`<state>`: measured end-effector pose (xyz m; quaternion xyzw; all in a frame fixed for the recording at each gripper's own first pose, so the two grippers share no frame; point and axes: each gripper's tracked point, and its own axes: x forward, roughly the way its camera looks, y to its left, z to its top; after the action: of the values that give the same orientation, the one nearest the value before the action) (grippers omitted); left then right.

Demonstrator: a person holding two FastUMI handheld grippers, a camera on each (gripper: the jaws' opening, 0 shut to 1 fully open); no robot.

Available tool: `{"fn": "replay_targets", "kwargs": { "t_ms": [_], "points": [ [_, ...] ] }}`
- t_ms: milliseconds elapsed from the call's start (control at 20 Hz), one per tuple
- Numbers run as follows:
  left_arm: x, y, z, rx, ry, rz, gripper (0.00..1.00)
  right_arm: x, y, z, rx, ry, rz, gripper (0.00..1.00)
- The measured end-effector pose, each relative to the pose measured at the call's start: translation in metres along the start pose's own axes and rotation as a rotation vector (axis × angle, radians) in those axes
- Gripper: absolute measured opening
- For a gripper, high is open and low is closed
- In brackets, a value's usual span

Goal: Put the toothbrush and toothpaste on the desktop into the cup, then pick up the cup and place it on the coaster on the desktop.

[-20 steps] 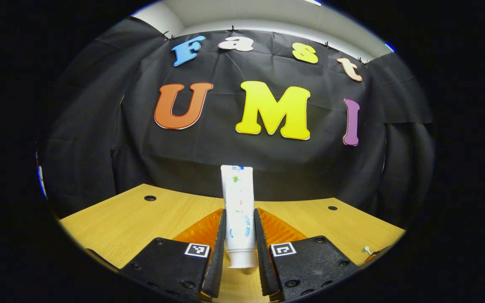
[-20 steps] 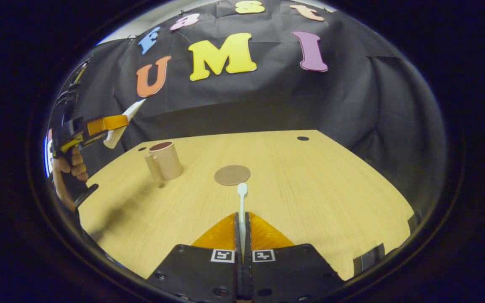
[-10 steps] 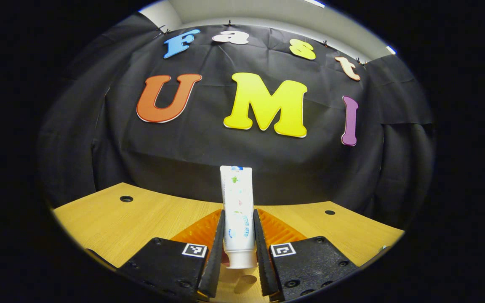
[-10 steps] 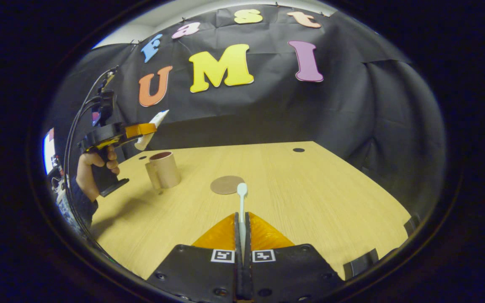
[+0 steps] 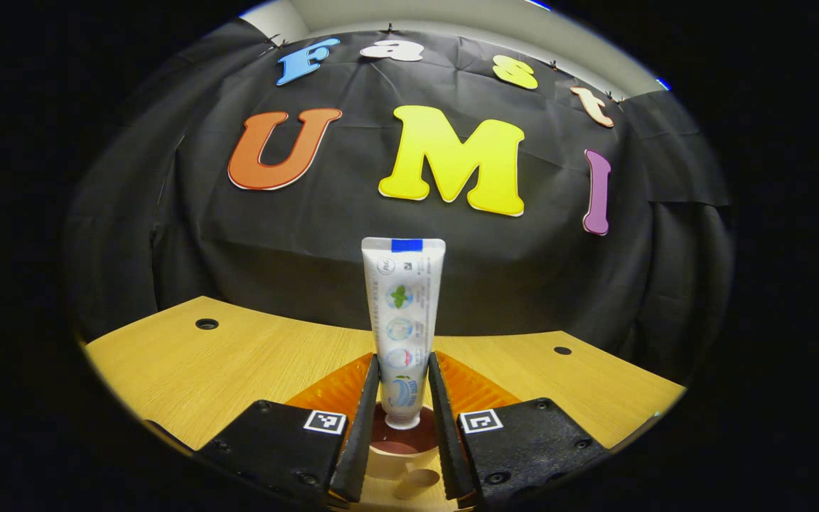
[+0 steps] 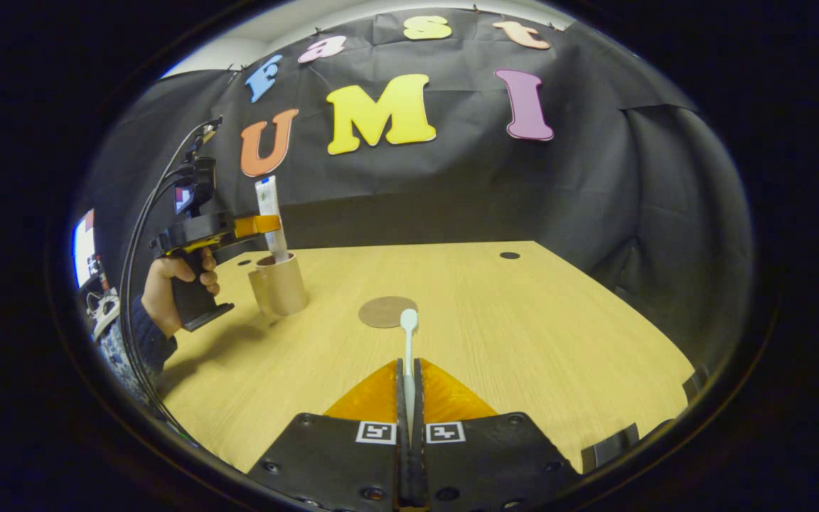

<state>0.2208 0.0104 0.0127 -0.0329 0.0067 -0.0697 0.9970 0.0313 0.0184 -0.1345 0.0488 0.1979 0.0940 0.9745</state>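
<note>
toothpaste [image 5: 402, 320] upright in jaws | cap over cup [image 5: 399, 448] mouth

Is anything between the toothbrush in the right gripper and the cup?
Nothing visible: bare wooden desktop lies between the white toothbrush and the tan cup. The white toothpaste tube already stands in its mouth, taking some room.

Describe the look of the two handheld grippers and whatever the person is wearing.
Each gripper, left gripper and right gripper, has black textured finger mounts carrying square black-and-white tags. In the right gripper view, the left gripper has a black pistol-style handle, with black cables looping from its top. The person's sleeve is dark.
</note>
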Motion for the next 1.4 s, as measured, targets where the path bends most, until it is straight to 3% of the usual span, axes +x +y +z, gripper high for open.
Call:
{"fn": "replay_targets", "kwargs": {
  "t_ms": [150,200,250,400,650,800,1300,1400],
  "points": [
    [-0.005,0.002,0.014,0.014,-0.043,0.004,0.39,0.000,0.001,-0.001,-0.007,0.001,-0.001,0.00],
    [-0.003,0.002,0.012,0.027,-0.034,0.006,0.53,0.000,0.002,0.000,-0.006,-0.001,0.000,0.00],
    [-0.007,0.004,0.007,0.047,-0.017,0.022,0.46,0.000,0.003,0.002,-0.005,-0.005,0.002,0.01],
    [-0.020,0.012,0.007,0.069,0.019,0.054,1.00,0.001,0.011,0.006,-0.017,-0.015,0.008,0.00],
    [-0.064,0.027,0.007,0.043,-0.017,0.072,1.00,0.012,0.049,0.036,-0.044,-0.063,0.070,0.00],
    [-0.090,0.037,-0.001,0.072,-0.041,0.089,0.99,0.029,0.073,0.067,-0.078,-0.120,0.059,0.00],
    [-0.147,0.051,-0.046,0.077,0.044,0.078,0.98,0.086,0.191,0.175,-0.037,-0.243,0.213,0.00],
    [-0.149,0.053,-0.043,0.079,0.035,0.087,0.98,0.097,0.200,0.198,-0.022,-0.269,0.201,0.00]
  ]
}}
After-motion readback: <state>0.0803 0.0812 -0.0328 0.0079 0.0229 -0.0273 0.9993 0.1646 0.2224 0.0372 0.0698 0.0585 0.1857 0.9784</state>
